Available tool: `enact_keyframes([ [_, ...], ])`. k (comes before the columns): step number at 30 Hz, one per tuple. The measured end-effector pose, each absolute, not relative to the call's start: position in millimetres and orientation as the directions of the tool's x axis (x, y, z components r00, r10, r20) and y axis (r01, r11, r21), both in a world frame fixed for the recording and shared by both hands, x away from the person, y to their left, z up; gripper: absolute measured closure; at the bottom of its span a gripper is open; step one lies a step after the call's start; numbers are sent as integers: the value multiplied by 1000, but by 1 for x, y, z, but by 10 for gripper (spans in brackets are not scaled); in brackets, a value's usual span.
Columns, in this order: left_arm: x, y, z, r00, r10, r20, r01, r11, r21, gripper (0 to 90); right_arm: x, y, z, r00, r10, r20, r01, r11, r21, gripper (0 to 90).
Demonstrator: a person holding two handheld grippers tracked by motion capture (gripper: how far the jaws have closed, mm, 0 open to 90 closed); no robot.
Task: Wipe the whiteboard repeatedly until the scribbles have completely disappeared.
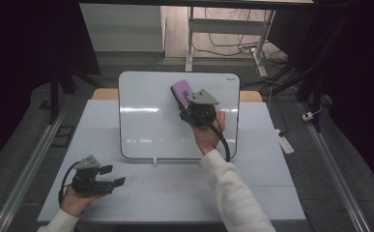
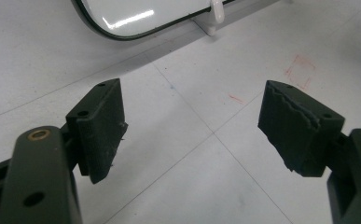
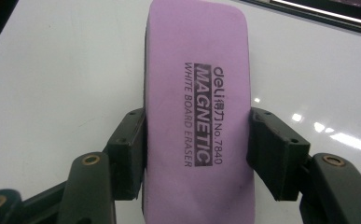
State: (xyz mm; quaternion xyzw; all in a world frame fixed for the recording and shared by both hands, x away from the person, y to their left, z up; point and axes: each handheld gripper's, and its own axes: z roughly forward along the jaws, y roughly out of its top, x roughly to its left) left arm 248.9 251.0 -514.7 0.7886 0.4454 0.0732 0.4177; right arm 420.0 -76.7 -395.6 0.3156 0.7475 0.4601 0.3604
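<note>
A whiteboard (image 1: 146, 121) lies flat toward the far edge of the table (image 1: 262, 188), its surface wiped clean and catching the ceiling lights. The right gripper (image 3: 197, 144) is up over the board's far right part, its jaws clamped on the two long sides of a purple eraser (image 3: 197, 93) (the print on top reads "MAGNETIC WHITE BOARD ERASER"), which sits flat against the board. The person's right hand (image 1: 208, 133) reaches in from the near edge in a white sleeve (image 1: 233, 193). Down by the near left corner of the table, the left gripper (image 2: 192, 133) is held low over the bare tabletop, jaws spread wide with nothing between them, just short of the board's near edge.
</note>
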Motion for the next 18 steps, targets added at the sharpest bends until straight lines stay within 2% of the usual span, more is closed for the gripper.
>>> enact_keyframes([
  [10, 249, 251, -515, 592, 765, -254, 640, -255, 725, 237, 401, -26, -418, -645, 688, -333, 86, 498, 863, 402],
  [18, 249, 251, -515, 594, 763, -254, 639, -256, 725, 237, 401, -46, -419, -674, 690, -264, 132, 464, 876, 402],
])
